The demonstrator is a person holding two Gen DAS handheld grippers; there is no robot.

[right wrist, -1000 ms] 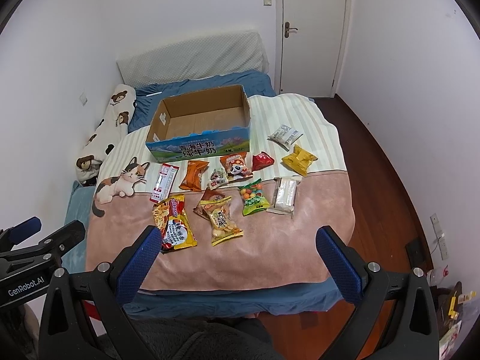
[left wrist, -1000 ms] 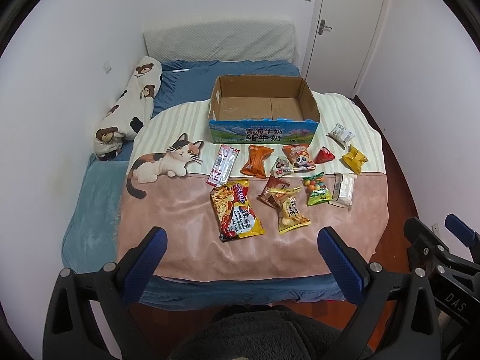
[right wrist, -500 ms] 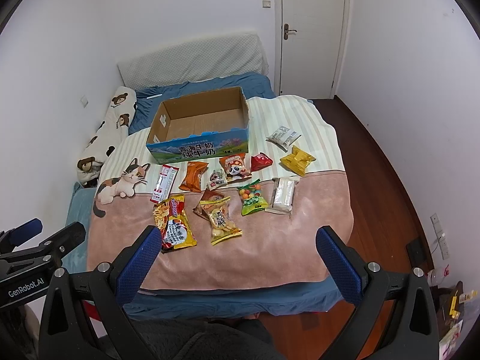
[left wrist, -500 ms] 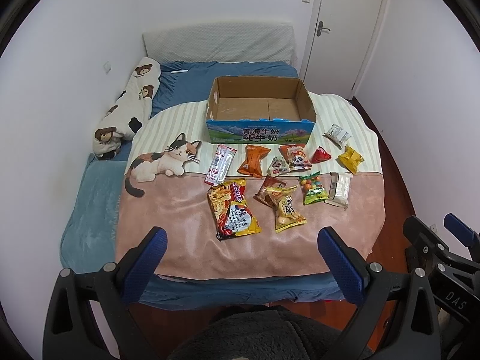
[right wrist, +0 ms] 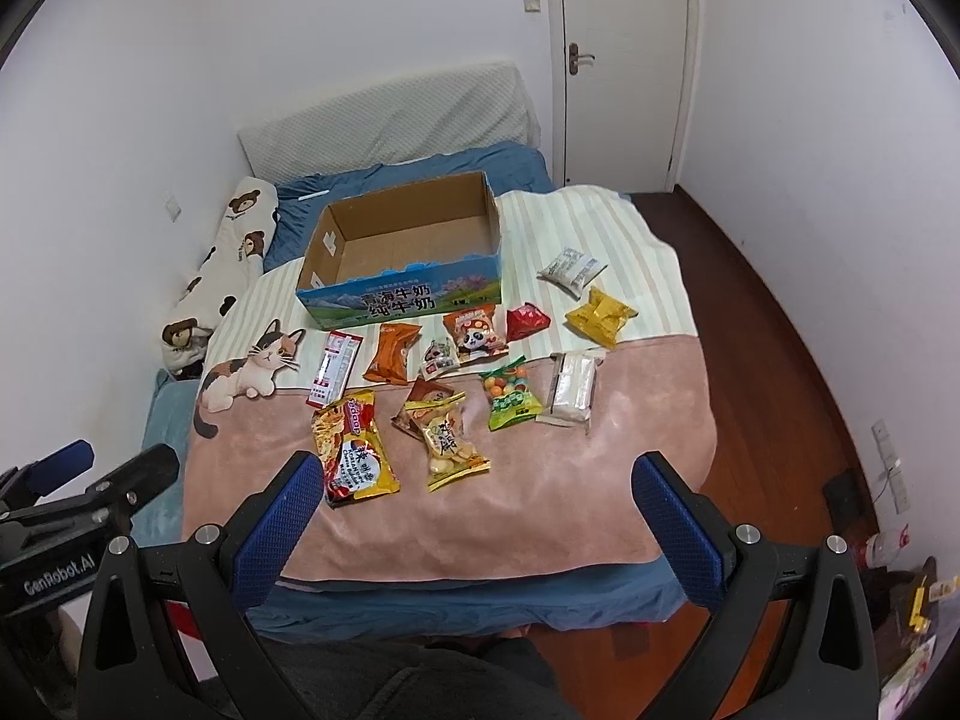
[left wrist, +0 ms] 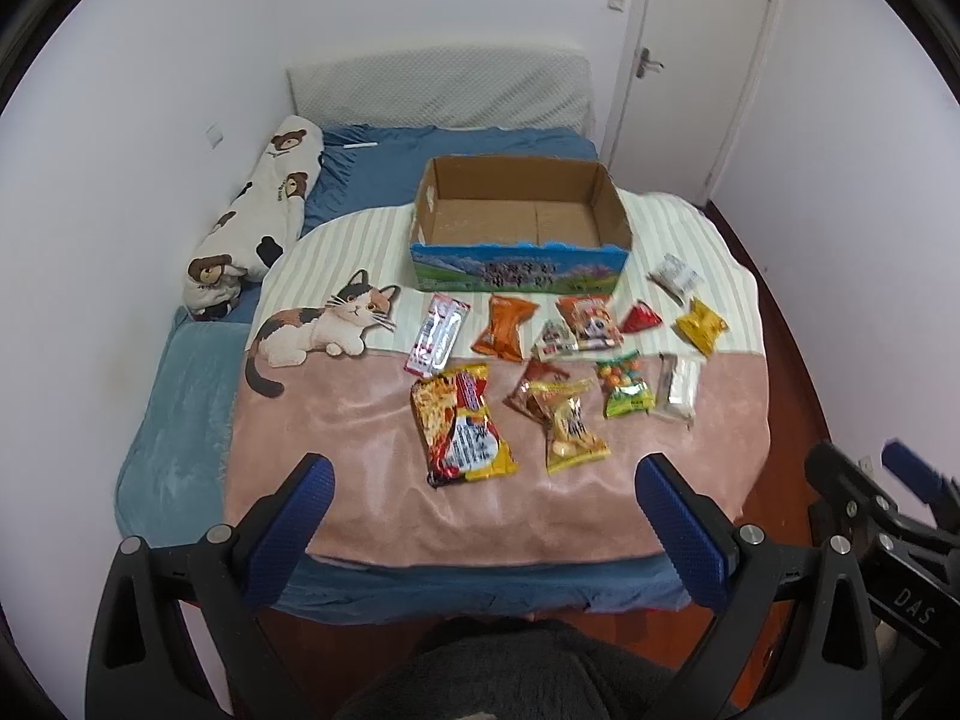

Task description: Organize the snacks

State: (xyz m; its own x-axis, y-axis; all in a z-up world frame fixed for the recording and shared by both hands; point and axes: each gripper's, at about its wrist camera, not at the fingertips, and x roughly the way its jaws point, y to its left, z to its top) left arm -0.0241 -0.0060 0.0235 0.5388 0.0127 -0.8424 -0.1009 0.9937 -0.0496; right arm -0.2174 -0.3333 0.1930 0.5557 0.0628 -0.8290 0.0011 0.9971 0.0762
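An empty cardboard box (left wrist: 519,219) (right wrist: 408,240) with a blue printed front stands at the back of the blanket. Several snack packets lie in front of it: a red-yellow noodle pack (left wrist: 461,425) (right wrist: 354,455), a yellow cracker bag (left wrist: 570,431) (right wrist: 447,441), an orange packet (left wrist: 503,327), a green candy bag (left wrist: 624,390) (right wrist: 510,393), a white bar (left wrist: 678,387), a yellow packet (left wrist: 701,324) (right wrist: 600,315). My left gripper (left wrist: 483,519) and right gripper (right wrist: 471,513) are open and empty, held above the bed's near edge.
A cat-print blanket (left wrist: 360,420) covers the bed. A bear-print pillow (left wrist: 258,222) lies at the left by the wall. A white door (right wrist: 624,60) is at the back right; wood floor (right wrist: 780,360) runs along the right.
Both views have shifted only slightly; the snacks appear a little farther away. Nothing was picked up or moved.
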